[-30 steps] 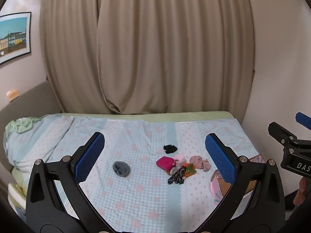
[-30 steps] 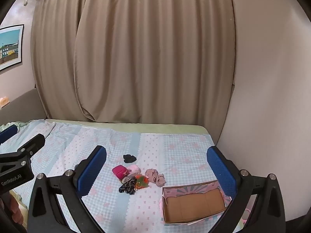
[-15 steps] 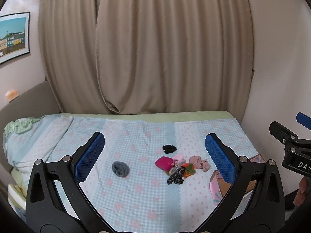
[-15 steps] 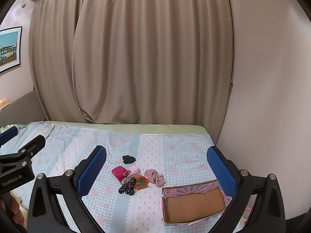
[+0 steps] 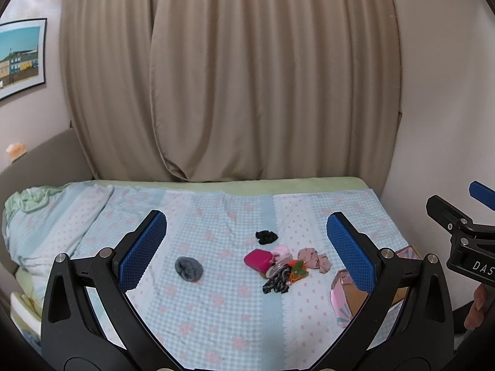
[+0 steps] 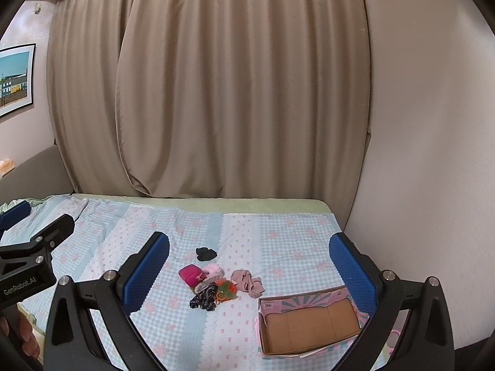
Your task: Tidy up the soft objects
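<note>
A cluster of soft items lies mid-bed: a magenta pouch [image 5: 257, 259] [image 6: 189, 273], a pale pink fluffy piece [image 6: 213, 269], a dusty-pink cloth [image 5: 314, 258] [image 6: 247, 282], a black patterned scrunchie [image 6: 203, 299], an orange-green fuzzy item [image 6: 225, 289] and a black scrunchie [image 5: 266, 236] [image 6: 205, 253]. A grey fuzzy ball [image 5: 188, 268] lies apart to the left. An open cardboard box [image 6: 309, 321] [image 5: 343, 290] with nothing in it sits at the bed's right. Both the left gripper [image 5: 244, 247] and the right gripper [image 6: 249, 272] hover open, well above and short of the items.
The bed [image 5: 216, 216] has a light blue checked sheet with pink flowers. Rumpled bedding [image 5: 27, 204] lies at the left end. Beige curtains [image 5: 247, 77] hang behind, a wall [image 6: 433, 154] closes the right side, and a framed picture [image 5: 18, 58] hangs at left.
Both views have shifted only slightly; the items and box lie where they were, and both grippers stay open.
</note>
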### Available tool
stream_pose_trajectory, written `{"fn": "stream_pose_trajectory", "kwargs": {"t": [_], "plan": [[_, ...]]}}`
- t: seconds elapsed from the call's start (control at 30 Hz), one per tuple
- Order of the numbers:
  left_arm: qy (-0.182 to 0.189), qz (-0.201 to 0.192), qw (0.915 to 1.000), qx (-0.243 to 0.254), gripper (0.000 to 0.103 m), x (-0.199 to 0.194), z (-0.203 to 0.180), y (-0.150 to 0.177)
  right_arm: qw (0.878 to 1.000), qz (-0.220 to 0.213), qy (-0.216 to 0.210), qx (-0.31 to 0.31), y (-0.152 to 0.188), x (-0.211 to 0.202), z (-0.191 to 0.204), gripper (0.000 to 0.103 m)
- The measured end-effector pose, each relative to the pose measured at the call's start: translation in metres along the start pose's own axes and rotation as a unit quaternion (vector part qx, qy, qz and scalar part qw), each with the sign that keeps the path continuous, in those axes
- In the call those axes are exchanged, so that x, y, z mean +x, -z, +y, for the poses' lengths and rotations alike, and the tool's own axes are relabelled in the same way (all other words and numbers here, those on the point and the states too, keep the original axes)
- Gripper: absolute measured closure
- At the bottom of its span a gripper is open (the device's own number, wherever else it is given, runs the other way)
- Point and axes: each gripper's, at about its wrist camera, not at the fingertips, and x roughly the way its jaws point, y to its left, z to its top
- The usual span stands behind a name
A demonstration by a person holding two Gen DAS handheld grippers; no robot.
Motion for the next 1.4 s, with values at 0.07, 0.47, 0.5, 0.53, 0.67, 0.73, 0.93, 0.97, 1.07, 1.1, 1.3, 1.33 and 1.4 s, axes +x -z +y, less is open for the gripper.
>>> {"fn": "stream_pose_trajectory", "kwargs": {"t": [0.07, 0.47, 0.5, 0.53, 0.67, 0.73, 0.93, 0.97, 1.07, 1.1, 1.3, 1.33, 1.4], "plan": [[0.001, 0.0, 1.0, -0.001, 0.001, -0.0018, 0.0, -0.0006, 1.0, 0.0, 0.001, 0.001, 0.0025, 0.0005, 0.0009, 0.0], [-0.001, 0.006, 1.0, -0.007, 0.0, -0.0017, 0.0027, -0.0007, 1.0, -0.001, -0.005, -0.001, 0.0041, 0.001, 0.0032, 0.0], [0.0, 0.007, 0.9999, -0.008, 0.0, -0.002, 0.0029, -0.0005, 1.0, 0.0, -0.007, -0.002, 0.0039, 0.0013, 0.0035, 0.0], [0.0, 0.007, 0.9999, -0.009, 0.0, -0.002, 0.0034, -0.0006, 1.0, 0.0, -0.008, -0.003, 0.0037, 0.0014, 0.004, 0.0], [0.0, 0.008, 0.9999, -0.01, 0.001, -0.0025, 0.0046, 0.0005, 1.0, -0.001, -0.009, -0.003, 0.0043, 0.0011, 0.0059, 0.0], [0.0, 0.008, 0.9999, -0.01, 0.001, -0.0024, 0.0046, 0.0005, 1.0, -0.002, -0.01, -0.003, 0.0042, 0.0009, 0.0065, 0.0], [0.0, 0.009, 0.9999, -0.01, 0.0, -0.0029, 0.0043, 0.0018, 1.0, -0.005, -0.013, -0.004, 0.0081, 0.0002, 0.0065, 0.0], [0.0, 0.009, 0.9999, -0.01, 0.0, -0.003, 0.0043, 0.002, 1.0, -0.005, -0.013, -0.004, 0.0072, 0.0002, 0.0069, 0.0], [0.0, 0.009, 0.9999, -0.01, 0.0, -0.0037, 0.0029, 0.0051, 1.0, -0.006, -0.013, -0.003, 0.0079, 0.0008, 0.0061, 0.0], [0.0, 0.009, 0.9999, -0.01, 0.0, -0.0042, 0.0029, 0.0053, 1.0, -0.006, -0.013, -0.002, 0.0069, 0.0012, 0.0062, 0.0], [0.0, 0.008, 0.9999, -0.01, 0.0, -0.0033, 0.0024, 0.006, 1.0, -0.008, -0.012, -0.002, 0.0081, 0.0009, 0.0055, 0.0], [0.0, 0.008, 0.9999, -0.01, 0.0, -0.0036, 0.0024, 0.0061, 1.0, -0.008, -0.012, -0.001, 0.0076, 0.0011, 0.0057, 0.0], [0.0, 0.009, 0.9999, -0.01, 0.001, -0.0029, 0.003, 0.005, 1.0, -0.008, -0.012, -0.001, 0.007, 0.0018, 0.0053, 0.0]]}}
